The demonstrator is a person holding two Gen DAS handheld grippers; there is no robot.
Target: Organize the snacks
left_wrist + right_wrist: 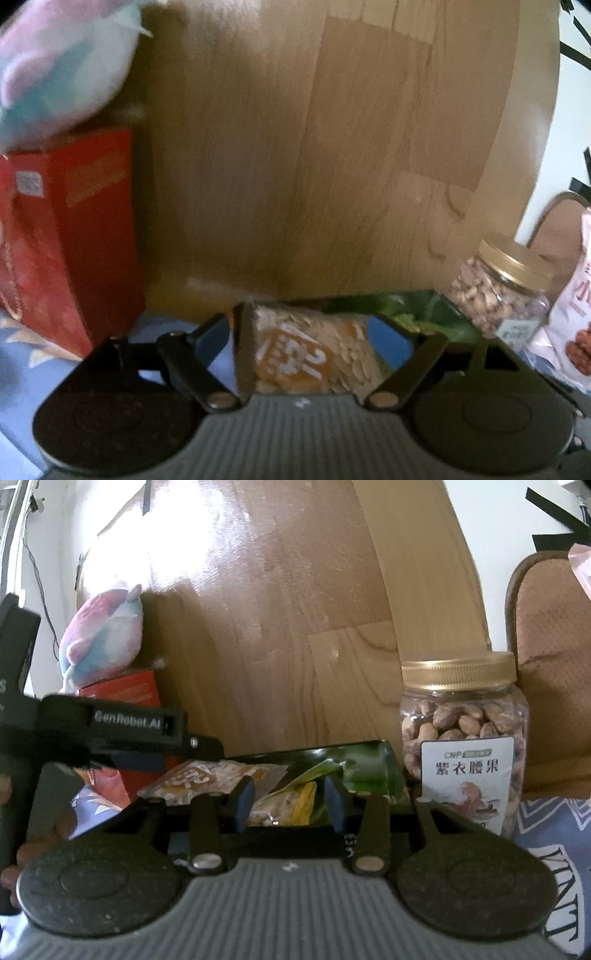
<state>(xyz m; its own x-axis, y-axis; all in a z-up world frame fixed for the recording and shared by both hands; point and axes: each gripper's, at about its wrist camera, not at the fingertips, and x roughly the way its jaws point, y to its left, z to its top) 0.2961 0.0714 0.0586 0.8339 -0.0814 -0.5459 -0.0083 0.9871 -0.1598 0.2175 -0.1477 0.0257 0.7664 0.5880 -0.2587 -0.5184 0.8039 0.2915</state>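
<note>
My left gripper (301, 341) has its blue pads on either side of an orange-and-white snack packet (310, 354), closed on it. From the right wrist view the same packet (201, 777) sits under the left gripper's black body (125, 725). My right gripper (290, 803) has its blue pads astride a green snack bag (332, 764), with a gap on each side; it looks open. A cashew jar with a gold lid (461, 734) stands just right of the green bag; it also shows in the left wrist view (498, 291).
A red box (70, 236) stands at left with a pink-and-blue plush toy (62, 62) on top. A pink snack bag (569, 314) lies at far right. A wooden board (332, 147) rises behind. A blue patterned cloth (554, 834) covers the surface.
</note>
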